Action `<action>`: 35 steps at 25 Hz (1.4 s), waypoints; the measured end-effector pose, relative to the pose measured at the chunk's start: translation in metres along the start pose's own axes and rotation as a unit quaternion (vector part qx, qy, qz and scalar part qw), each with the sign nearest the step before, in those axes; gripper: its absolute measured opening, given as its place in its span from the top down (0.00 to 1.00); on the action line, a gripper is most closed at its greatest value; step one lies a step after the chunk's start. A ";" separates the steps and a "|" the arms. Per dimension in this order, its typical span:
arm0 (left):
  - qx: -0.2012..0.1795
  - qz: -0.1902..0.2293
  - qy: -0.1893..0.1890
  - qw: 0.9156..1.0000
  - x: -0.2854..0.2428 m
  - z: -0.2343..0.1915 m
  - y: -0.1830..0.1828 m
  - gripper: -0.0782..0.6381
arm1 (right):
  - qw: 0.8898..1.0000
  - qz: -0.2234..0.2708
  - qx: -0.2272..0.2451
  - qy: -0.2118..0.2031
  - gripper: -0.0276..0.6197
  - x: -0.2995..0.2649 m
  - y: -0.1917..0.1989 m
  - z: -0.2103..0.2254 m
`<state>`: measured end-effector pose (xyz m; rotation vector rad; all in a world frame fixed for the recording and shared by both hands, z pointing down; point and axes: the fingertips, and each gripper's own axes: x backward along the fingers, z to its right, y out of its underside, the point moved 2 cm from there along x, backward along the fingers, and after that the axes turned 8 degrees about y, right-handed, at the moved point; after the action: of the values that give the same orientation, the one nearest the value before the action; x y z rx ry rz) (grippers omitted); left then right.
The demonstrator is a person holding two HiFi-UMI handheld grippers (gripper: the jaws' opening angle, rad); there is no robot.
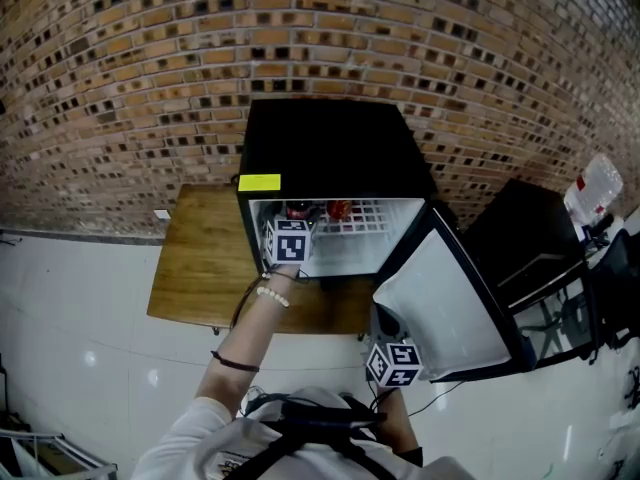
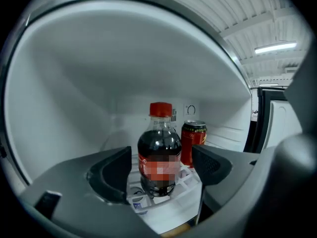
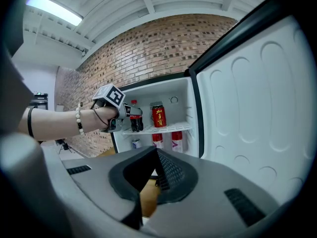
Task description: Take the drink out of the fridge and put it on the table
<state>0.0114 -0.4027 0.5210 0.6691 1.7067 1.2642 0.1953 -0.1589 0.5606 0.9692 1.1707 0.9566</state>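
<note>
Bottle (image 2: pixel 159 152), upright on fridge shelf (image 2: pixel 185 185), is flanked untouched by wide jaws of left gripper (image 2: pixel 162 158); those of right gripper (image 3: pixel 153 155) are pressed together, empty. If gripped off-centre, bottle may be tipped into can (image 2: pixel 193 143) just behind.

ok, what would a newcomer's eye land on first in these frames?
The red-capped cola bottle, upright in the fridge between the left gripper's open jaws, which don't touch it, with a red can behind it to the right. In the head view, the black fridge sits on a wooden table, door wide open, right gripper shut and empty beside it.
</note>
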 end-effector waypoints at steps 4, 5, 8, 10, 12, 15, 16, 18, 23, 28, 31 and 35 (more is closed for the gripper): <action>-0.004 0.001 -0.012 1.000 -0.004 -0.002 0.000 0.39 | 1.000 0.000 -0.003 0.003 0.95 0.001 0.001 0.006; -0.007 0.001 -0.014 1.000 -0.005 -0.002 0.000 0.41 | 1.000 0.000 -0.004 0.003 0.95 0.001 0.001 0.007; -0.012 -0.002 -0.020 1.000 -0.005 -0.003 -0.002 0.47 | 1.000 -0.001 -0.005 0.003 0.95 0.001 0.001 0.009; -0.013 -0.008 -0.021 1.000 -0.004 -0.004 -0.001 0.48 | 1.000 -0.001 -0.005 0.001 0.95 0.002 0.002 0.010; -0.014 -0.012 -0.022 1.000 -0.003 -0.004 -0.002 0.49 | 1.000 -0.001 -0.005 0.001 0.95 0.005 0.003 0.010; -0.011 -0.016 -0.021 1.000 -0.001 -0.002 -0.003 0.50 | 1.000 0.001 -0.005 0.000 0.95 0.009 0.003 0.011; -0.011 -0.016 -0.019 1.000 0.000 -0.002 -0.003 0.50 | 1.000 0.002 -0.005 0.000 0.95 0.011 0.003 0.011; -0.011 -0.011 -0.016 1.000 0.003 0.000 -0.003 0.50 | 1.000 0.004 -0.005 0.000 0.95 0.014 0.002 0.012; -0.016 0.004 -0.004 1.000 0.018 0.015 -0.006 0.51 | 1.000 0.006 -0.005 -0.002 0.95 0.022 0.001 0.011; -0.017 0.016 0.009 1.000 0.043 0.037 -0.002 0.51 | 1.000 0.008 -0.003 -0.012 0.95 0.026 0.001 0.001; -0.014 0.024 0.016 0.999 0.065 0.048 0.007 0.50 | 1.000 0.008 -0.003 -0.020 0.95 0.026 0.002 -0.004; -0.011 0.029 0.018 0.999 0.096 0.056 0.027 0.51 | 0.999 0.005 0.001 -0.035 0.95 0.022 0.005 -0.016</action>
<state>0.0137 -0.2887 0.5095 0.6926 1.7107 1.3404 0.1820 -0.1350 0.5571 1.0028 1.1086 0.9227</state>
